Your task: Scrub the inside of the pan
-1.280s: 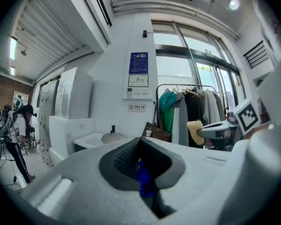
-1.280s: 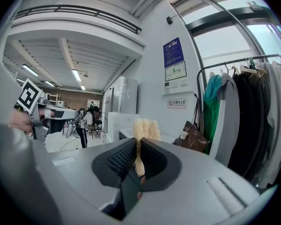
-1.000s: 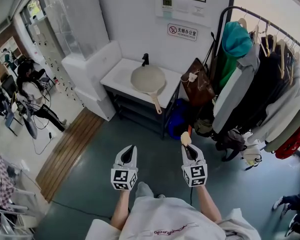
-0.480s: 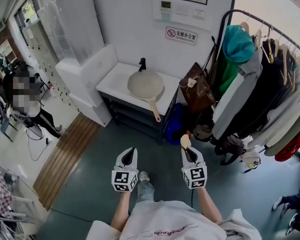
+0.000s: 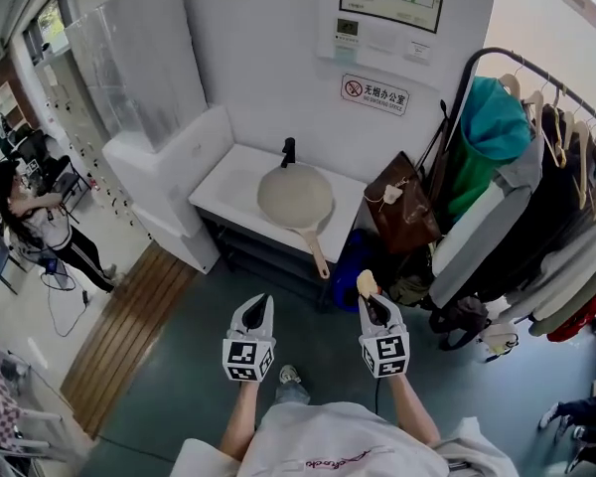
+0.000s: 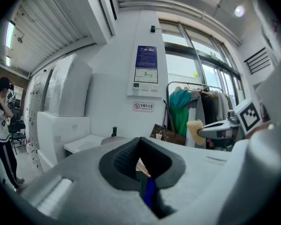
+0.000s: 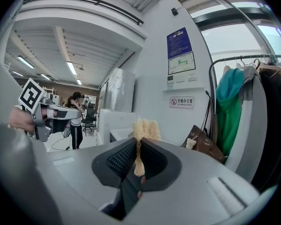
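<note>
A beige pan (image 5: 295, 197) rests on the white sink counter (image 5: 228, 182) against the far wall, its wooden handle (image 5: 316, 249) pointing toward me. Both grippers hover over the floor, well short of the counter. My left gripper (image 5: 257, 304) is shut with nothing in it; in the left gripper view its jaws (image 6: 140, 142) meet in front of the distant pan (image 6: 113, 140). My right gripper (image 5: 370, 302) is shut on a yellow sponge (image 5: 366, 283). In the right gripper view the sponge (image 7: 145, 127) sticks out above the closed jaws (image 7: 138, 143).
A black faucet (image 5: 289, 150) stands behind the pan. A brown bag (image 5: 402, 212) and a full clothes rack (image 5: 536, 177) crowd the counter's right side. White cabinets (image 5: 169, 142) flank its left. A person (image 5: 40, 222) stands far left. A wooden strip (image 5: 129, 326) crosses the grey floor.
The view has shifted a little toward the counter, and the pan now sits slightly lower in the picture. Both grippers keep the same pose, the sponge still held.
</note>
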A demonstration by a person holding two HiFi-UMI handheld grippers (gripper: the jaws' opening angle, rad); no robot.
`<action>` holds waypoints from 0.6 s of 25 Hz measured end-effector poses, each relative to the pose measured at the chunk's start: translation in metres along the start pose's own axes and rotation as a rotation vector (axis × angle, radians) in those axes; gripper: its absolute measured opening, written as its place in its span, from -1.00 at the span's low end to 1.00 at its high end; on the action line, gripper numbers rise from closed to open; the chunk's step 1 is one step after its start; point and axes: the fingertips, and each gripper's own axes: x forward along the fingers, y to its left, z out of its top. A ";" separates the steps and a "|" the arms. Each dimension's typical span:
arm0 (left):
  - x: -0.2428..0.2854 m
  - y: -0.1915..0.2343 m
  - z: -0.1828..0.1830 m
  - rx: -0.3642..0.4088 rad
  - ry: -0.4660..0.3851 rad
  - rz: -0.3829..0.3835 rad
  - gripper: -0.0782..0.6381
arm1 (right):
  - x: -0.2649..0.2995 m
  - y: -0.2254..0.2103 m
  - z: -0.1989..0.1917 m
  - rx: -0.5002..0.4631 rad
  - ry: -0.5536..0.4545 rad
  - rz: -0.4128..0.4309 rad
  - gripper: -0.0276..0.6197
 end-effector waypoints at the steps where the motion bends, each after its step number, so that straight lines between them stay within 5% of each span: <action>1: 0.008 0.008 0.002 -0.002 0.000 -0.003 -0.78 | 0.010 -0.001 0.004 -0.002 0.000 -0.004 -0.82; 15: 0.108 0.111 0.030 -0.008 -0.004 -0.055 -0.78 | 0.142 -0.010 0.045 -0.012 0.006 -0.069 -0.81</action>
